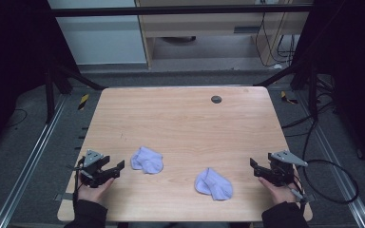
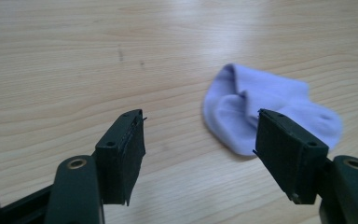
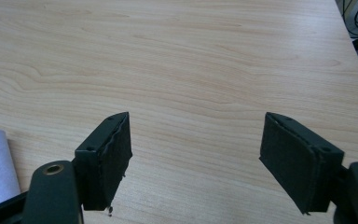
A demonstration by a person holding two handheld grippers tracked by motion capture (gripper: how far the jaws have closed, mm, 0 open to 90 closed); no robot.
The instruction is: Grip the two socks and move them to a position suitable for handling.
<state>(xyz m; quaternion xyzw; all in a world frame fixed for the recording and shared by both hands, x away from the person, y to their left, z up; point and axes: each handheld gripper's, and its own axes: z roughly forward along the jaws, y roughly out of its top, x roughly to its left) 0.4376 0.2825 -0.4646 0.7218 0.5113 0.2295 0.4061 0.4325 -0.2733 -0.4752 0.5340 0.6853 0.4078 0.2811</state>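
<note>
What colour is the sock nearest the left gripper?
Pale lilac, plain with no pattern. The sock shows best in the left gripper view.

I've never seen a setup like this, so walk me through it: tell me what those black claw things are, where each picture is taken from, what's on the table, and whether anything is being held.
A person sits at a wooden table and holds a hand tool with two black jaws in each hand. The left gripper and the right gripper both stand open and hold nothing.

The high view looks down from above the person. The other two pictures come from small cameras riding on each tool, looking along its jaws.

Two pale purple socks lie on the table: the left sock just ahead of the left gripper, and the right sock between the two hands. A small dark round fitting sits near the far edge.
</note>
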